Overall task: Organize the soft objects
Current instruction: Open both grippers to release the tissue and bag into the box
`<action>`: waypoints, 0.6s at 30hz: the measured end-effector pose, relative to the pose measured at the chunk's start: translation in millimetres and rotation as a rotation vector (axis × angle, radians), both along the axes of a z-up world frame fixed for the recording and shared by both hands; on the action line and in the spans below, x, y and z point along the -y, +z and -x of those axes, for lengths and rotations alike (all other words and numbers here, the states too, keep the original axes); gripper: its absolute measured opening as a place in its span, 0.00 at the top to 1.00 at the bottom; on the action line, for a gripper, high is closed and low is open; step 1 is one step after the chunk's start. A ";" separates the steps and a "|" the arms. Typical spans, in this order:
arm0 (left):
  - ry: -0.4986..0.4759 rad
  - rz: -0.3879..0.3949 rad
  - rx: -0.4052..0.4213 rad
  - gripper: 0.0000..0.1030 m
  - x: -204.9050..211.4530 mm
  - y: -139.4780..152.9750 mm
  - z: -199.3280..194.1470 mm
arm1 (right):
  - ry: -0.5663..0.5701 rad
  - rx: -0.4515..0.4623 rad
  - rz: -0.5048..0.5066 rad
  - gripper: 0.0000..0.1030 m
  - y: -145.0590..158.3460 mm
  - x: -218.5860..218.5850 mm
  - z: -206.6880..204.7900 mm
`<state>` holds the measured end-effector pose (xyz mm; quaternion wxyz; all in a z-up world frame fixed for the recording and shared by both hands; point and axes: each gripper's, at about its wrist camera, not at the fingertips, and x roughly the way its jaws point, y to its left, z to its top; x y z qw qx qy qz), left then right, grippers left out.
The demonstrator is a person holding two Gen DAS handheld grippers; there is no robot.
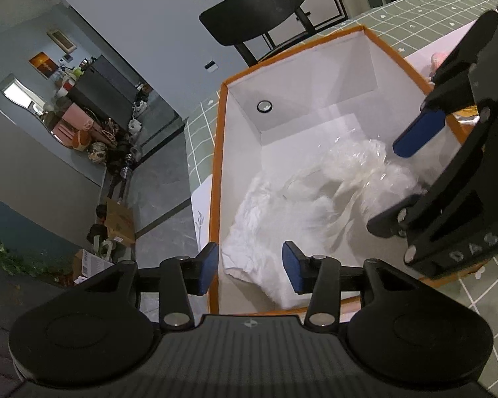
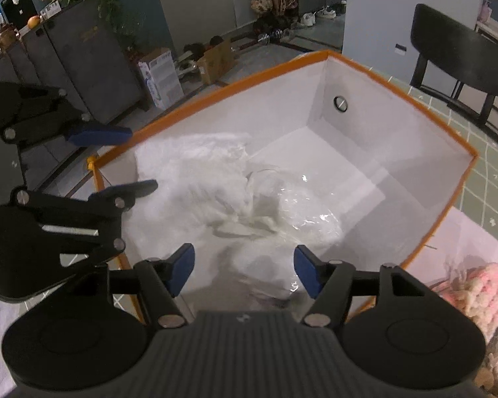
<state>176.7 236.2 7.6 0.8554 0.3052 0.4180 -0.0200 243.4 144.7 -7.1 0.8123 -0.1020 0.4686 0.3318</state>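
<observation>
crumpled white soft bundle (image 2: 235, 199) on the orange-rimmed box (image 2: 448, 132) floor

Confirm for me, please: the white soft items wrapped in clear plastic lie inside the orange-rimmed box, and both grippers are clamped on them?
Not quite. The white soft items do lie inside the orange-rimmed box, but the left gripper and right gripper are open above them, gripping nothing, as both wrist views show.

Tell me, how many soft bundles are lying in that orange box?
2. A white cloth bundle lies by the left gripper; a clear plastic-wrapped bundle lies beside it, nearer the right gripper. Anything underneath them in the box would be hidden.
</observation>
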 end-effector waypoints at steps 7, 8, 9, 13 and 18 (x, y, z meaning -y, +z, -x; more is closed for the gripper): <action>-0.006 -0.014 0.016 0.47 4.9 5.6 7.3 | -0.004 0.025 -0.005 0.36 13.2 9.6 10.0; -0.004 -0.016 0.019 0.47 5.1 6.8 8.1 | -0.003 0.028 -0.007 0.36 14.8 10.8 12.3; -0.004 -0.016 0.022 0.47 4.8 8.0 9.1 | -0.002 0.030 -0.008 0.36 16.6 11.4 14.3; -0.008 -0.025 0.032 0.47 8.8 11.2 15.2 | 0.006 0.040 -0.015 0.36 22.8 15.2 24.0; -0.018 -0.037 0.045 0.46 17.7 10.6 26.6 | 0.032 0.058 -0.015 0.36 29.7 23.7 40.6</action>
